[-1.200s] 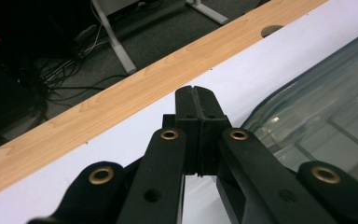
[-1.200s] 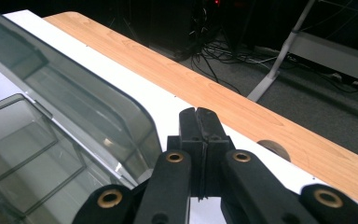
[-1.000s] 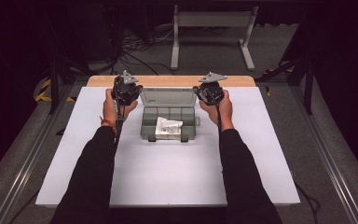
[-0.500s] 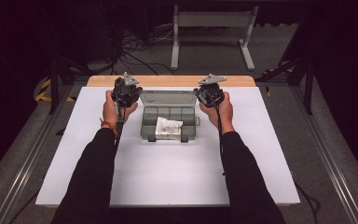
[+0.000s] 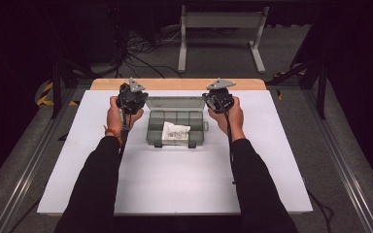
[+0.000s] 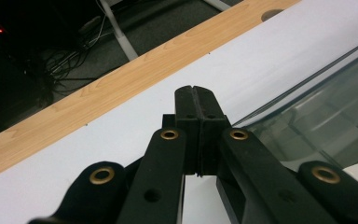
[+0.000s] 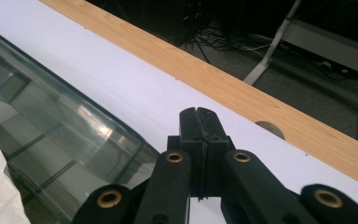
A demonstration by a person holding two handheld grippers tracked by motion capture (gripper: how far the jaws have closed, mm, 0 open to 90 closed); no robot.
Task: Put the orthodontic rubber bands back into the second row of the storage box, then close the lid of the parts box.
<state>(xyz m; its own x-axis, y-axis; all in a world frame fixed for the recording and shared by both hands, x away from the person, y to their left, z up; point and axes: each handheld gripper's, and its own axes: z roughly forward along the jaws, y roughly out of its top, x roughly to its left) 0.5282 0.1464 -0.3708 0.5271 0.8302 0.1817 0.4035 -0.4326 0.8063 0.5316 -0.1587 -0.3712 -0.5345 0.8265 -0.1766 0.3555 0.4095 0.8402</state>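
Clear compartment box [image 5: 177,127] sits mid-table [image 5: 175,194], lid [image 5: 176,102] raised at far side, white packet [image 5: 175,132] inside. Left tongs [image 6: 196,100] pressed together, empty, just left of lid. Right tongs [image 7: 199,122] pressed together, empty, just right of lid. We judge lid closing comes next: we should push both corners evenly, keep packet clear of rim, steady box against sliding.

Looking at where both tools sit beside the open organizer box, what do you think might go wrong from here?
1. The clear lid stands open between the left tool and right tool; either could knock it and slide the light box.
2. Both tools are shut, so they must open before gripping anything.
3. The white bag spans the dividers and might snag when lifted.
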